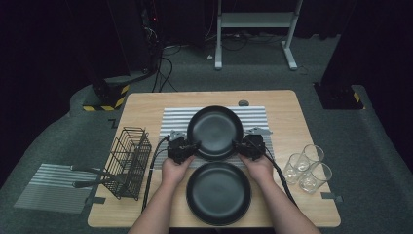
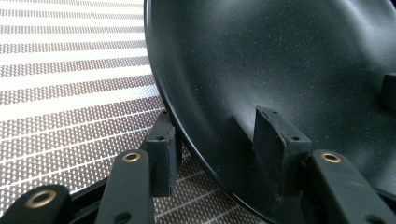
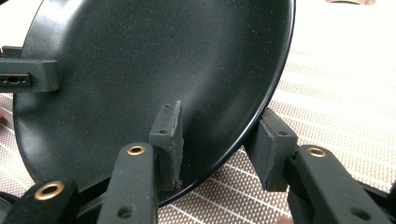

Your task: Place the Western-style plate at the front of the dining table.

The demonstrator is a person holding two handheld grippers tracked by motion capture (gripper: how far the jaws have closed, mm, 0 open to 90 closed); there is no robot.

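- A person holds a black plate (image 1: 215, 131) between two hand-held tongs over a striped mat (image 1: 258, 117) at the far middle of a wooden table (image 1: 292, 146).
- The left gripper (image 1: 194, 146) meets the plate's rim at about 8 o'clock and the right gripper (image 1: 237, 145) at about 4 o'clock, each with one jaw inside the bowl and one outside.
- In the left gripper view, the plate (image 2: 280, 60) sits between that gripper's pads (image 2: 275, 140), which straddle the rim with a gap showing on both sides; the left tongs look released.
- In the right gripper view, the inner pad (image 3: 167, 140) lies against the plate (image 3: 154, 60); whether the outer pad bears on the rim cannot be told.
- A second black plate (image 1: 218, 193) lies at 6 o'clock of the first, nearest the person.
- A wire basket (image 1: 129, 162) stands at 9 o'clock; three glasses (image 1: 308, 169) cluster at 3 o'clock.
- The step in hand appears to be setting the far plate on the mat. The next move calls for both tongs to draw back sideways off the rim without dragging the plate.
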